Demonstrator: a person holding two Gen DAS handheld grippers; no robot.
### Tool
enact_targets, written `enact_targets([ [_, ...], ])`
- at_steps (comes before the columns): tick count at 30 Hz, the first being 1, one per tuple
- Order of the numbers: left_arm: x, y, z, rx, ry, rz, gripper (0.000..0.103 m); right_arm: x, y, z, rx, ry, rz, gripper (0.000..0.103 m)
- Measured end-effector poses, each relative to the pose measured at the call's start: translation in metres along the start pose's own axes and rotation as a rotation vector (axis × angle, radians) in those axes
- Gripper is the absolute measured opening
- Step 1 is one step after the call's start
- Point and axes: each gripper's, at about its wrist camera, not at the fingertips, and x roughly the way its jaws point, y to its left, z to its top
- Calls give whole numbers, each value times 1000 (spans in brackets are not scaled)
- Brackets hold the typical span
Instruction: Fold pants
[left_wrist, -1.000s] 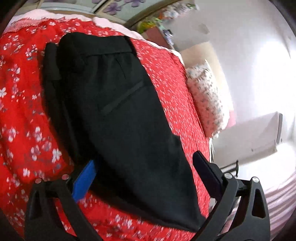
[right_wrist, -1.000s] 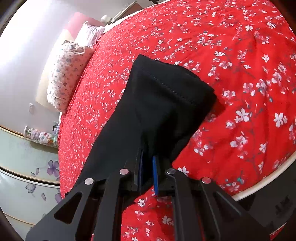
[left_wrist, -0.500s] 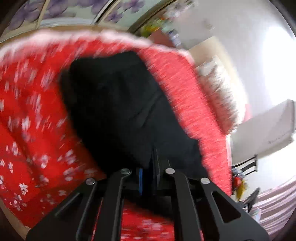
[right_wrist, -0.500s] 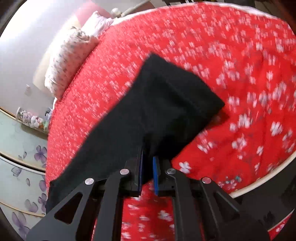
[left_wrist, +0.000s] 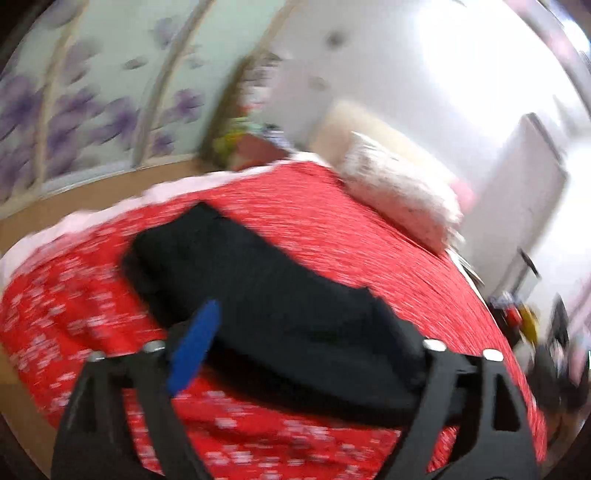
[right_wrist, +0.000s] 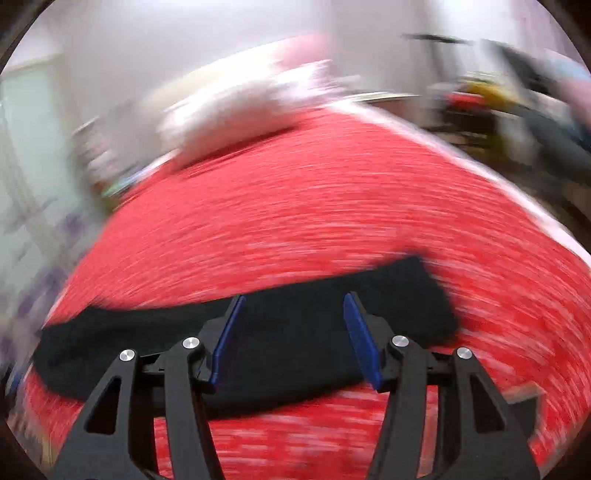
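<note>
**Pants lengthwise on the bed, both grippers released**

Evidently, a pause between folds is caught, and both views are heavily smeared by motion. The black pants (left_wrist: 280, 295) are seen lying on the red flowered bedspread (left_wrist: 369, 236) as a long, narrow band, apparently already doubled leg over leg, though the layers cannot be told apart through the blur. Relative to the pants, the white pillow (left_wrist: 399, 199) lies well beyond their far side, at the head of the bed.

The left gripper (left_wrist: 306, 336) is held spread wide just above the near edge of the pants; nothing is grasped between its fingers, and only its blue pad (left_wrist: 194, 347) is clearly made out. The right gripper (right_wrist: 293, 338) is likewise released, its two blue pads parted over the near edge of the pants (right_wrist: 258, 339), close to their squared-off end. Whether either gripper touches the cloth cannot be told.

The lengthwise fold is judged done, and the crosswise fold is judged the step in hand. For the next move, one end of the band would need to be pinched through all layers, by both grippers set apart along that end, then lifted and carried over toward the opposite end so the edges meet without the layers sliding.
</note>
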Motion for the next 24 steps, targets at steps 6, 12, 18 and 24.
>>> enact_targets([
  [6,67,-38,-21,35,121,-54,92,96,178,11,-325,221,322,54],
  [12,107,-27,-46,16,169,-50,101,178,307,-12,-599,346,352,50],
  [18,109,-21,-44,8,171,-56,101,239,351,-42,-739,471,291,50],
  [24,107,-16,-49,-1,170,-67,101,248,334,-51,-670,516,315,46],
])
